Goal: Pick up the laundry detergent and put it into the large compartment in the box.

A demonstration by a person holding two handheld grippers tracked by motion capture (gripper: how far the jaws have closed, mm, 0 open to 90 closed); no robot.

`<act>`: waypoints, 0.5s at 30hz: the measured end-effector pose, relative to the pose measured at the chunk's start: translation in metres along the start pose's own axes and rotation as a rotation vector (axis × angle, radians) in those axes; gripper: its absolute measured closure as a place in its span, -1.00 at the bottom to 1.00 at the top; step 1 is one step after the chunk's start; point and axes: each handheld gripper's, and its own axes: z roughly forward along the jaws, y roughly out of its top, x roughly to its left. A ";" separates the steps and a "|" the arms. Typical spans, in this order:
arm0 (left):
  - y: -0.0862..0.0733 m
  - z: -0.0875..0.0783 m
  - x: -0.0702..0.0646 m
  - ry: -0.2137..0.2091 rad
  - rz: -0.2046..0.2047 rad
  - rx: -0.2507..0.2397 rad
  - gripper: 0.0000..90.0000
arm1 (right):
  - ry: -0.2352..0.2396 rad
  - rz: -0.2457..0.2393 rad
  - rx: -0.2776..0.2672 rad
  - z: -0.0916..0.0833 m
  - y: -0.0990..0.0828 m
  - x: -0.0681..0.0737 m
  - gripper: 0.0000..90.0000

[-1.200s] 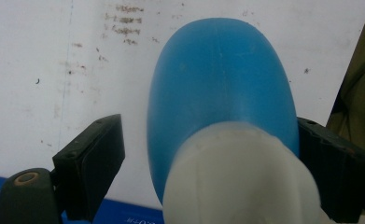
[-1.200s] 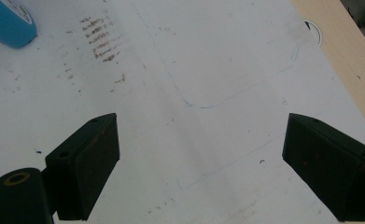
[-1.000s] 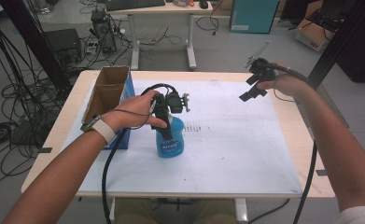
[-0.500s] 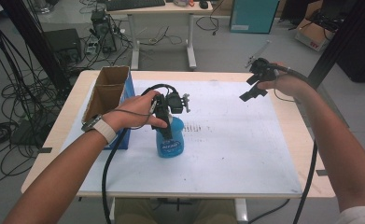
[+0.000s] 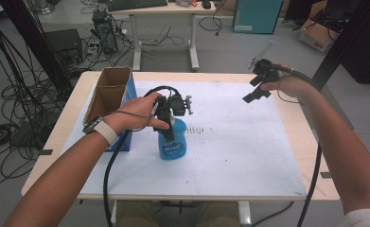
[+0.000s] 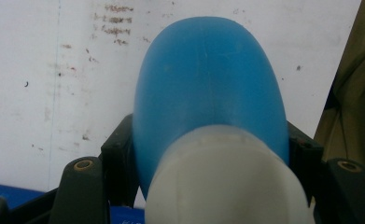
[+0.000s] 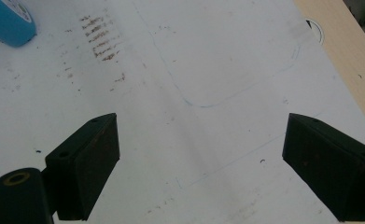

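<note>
Left tool (image 5: pixel 169 124): clamped on the neck of the blue spray bottle (image 5: pixel 173 142), jaws pressed to either side just below its white collar.
Spray bottle: upright on the white mat (image 5: pixel 249 156), directly beneath the left tool; label faces the person.
Right tool (image 5: pixel 254 90): raised over the far right part of the mat, well apart from the bottle, jaws spread wide with nothing between them.
Cardboard box (image 5: pixel 108 90): open-topped, just to the left of the left tool, beside the left hand (image 5: pixel 137 113).
Bench (image 5: pixel 310 156): pale wood rim showing around the mat.
</note>
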 end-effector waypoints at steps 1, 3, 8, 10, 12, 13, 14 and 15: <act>0.000 0.000 0.000 0.001 0.000 0.002 -0.18 | -0.001 0.001 -0.001 0.000 0.000 0.000 -0.76; 0.000 0.000 0.000 0.002 0.002 0.004 -0.18 | -0.001 0.001 -0.001 0.000 0.000 0.000 -0.76; 0.001 0.000 -0.001 0.012 0.000 0.009 -0.17 | -0.002 0.001 -0.002 -0.001 0.000 0.000 -0.76; 0.001 0.000 -0.002 0.012 0.002 0.010 -0.17 | -0.001 0.002 -0.001 -0.001 0.000 0.000 -0.76; 0.001 0.000 -0.002 0.013 0.002 0.012 -0.17 | -0.001 0.003 -0.001 -0.001 0.000 0.000 -0.75; 0.001 0.000 -0.002 0.014 -0.001 0.011 -0.17 | -0.001 0.003 0.000 -0.001 0.000 0.000 -0.76; 0.001 0.000 -0.002 0.014 -0.001 0.011 -0.16 | -0.002 0.001 0.000 -0.001 0.000 0.000 -0.76; 0.001 0.000 -0.002 0.014 0.000 0.010 -0.16 | -0.002 0.001 0.000 -0.001 0.000 0.000 -0.76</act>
